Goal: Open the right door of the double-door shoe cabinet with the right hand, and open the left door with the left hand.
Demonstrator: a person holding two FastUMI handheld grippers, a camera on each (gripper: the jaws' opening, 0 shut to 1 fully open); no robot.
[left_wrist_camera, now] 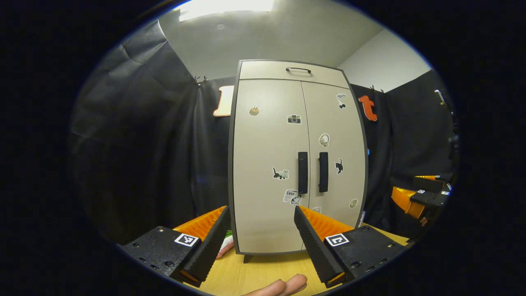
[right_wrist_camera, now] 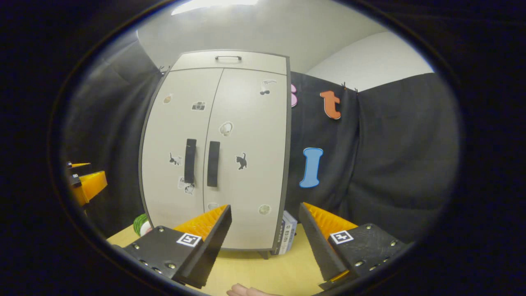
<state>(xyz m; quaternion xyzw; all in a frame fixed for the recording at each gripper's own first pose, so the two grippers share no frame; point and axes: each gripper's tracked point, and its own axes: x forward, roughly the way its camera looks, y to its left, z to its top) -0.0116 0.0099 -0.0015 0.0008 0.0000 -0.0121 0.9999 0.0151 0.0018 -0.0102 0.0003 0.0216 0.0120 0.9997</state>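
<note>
A beige double-door shoe cabinet stands upright on a wooden table, both doors closed and dotted with small stickers. Two black vertical handles sit side by side at mid height: the left door handle and the right door handle. My left gripper is open, held short of the left door's lower part. My right gripper is open too, in front of the cabinet's lower right corner. In the left gripper view, the right gripper shows far off at the right edge.
A drawer with a thin black handle tops the cabinet. A small box leans by the cabinet's right side, and a green item lies at its left. Fingertips show at the bottom edge. Black cloth walls surround the table.
</note>
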